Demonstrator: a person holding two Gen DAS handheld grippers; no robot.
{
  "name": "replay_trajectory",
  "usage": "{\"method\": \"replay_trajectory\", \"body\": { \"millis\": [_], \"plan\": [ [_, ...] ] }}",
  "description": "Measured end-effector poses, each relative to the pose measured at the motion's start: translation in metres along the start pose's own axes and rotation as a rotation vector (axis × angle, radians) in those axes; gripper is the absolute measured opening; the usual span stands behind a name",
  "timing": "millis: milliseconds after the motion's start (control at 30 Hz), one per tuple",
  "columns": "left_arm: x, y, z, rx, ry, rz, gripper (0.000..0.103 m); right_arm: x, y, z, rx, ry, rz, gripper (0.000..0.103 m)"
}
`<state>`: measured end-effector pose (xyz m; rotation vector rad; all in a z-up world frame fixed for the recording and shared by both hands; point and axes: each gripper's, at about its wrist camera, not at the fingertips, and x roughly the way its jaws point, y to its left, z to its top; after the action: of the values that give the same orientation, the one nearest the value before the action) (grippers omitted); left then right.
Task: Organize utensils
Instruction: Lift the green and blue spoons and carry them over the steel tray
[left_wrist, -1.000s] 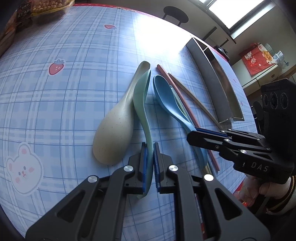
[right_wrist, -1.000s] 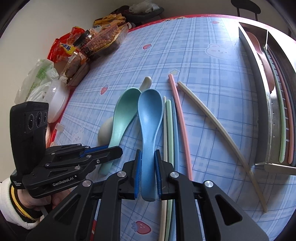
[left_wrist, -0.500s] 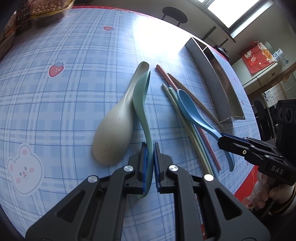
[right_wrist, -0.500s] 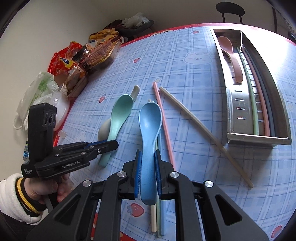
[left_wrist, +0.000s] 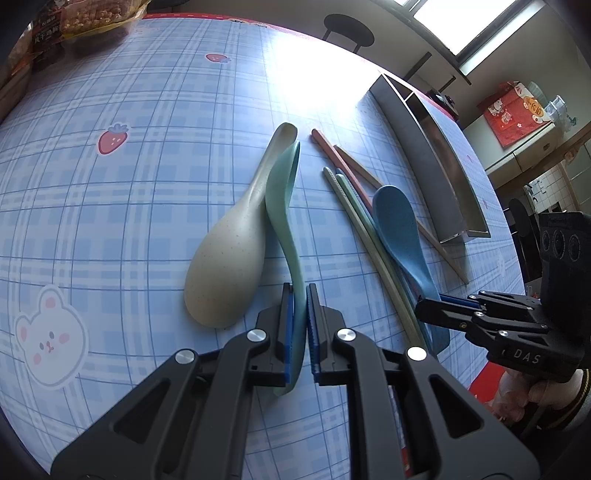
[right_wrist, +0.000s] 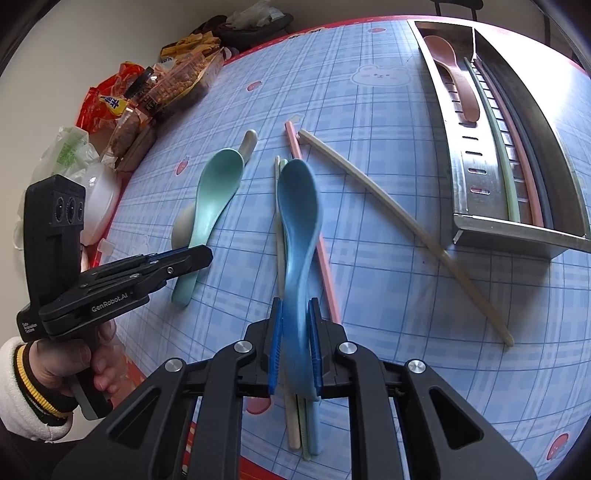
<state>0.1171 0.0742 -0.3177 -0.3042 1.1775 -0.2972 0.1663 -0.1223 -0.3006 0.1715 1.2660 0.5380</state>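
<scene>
Blue spoon (right_wrist: 298, 206) blurred, clamped by right gripper (right_wrist: 295, 354) | left gripper (left_wrist: 300, 328) clamps green spoon (left_wrist: 282, 192), handle end hidden

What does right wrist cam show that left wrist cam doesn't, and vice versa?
Right wrist only: the inside of the metal tray, holding a pink spoon and chopsticks; the snack bags along the table edge in full; the left hand.

Left wrist only: the beige rice paddle in full, the stool, the window.

Both: the left gripper shut on the mint spoon, the right gripper shut on the blue spoon, and loose chopsticks on the plaid tablecloth.
</scene>
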Motion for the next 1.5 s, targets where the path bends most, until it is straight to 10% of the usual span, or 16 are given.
{"method": "replay_trajectory", "body": {
  "millis": [733, 1500],
  "plan": [
    [-0.026, -0.011, 0.008, -0.031, 0.001, -0.122, 0.011, -0.048, -0.021, 0.013, 0.07, -0.176, 0.035, 0.007],
    [0.055, -0.135, 0.152, -0.139, 0.071, -0.365, 0.011, -0.092, -0.125, 0.095, 0.158, -0.252, -0.054, 0.007]
  ]
}}
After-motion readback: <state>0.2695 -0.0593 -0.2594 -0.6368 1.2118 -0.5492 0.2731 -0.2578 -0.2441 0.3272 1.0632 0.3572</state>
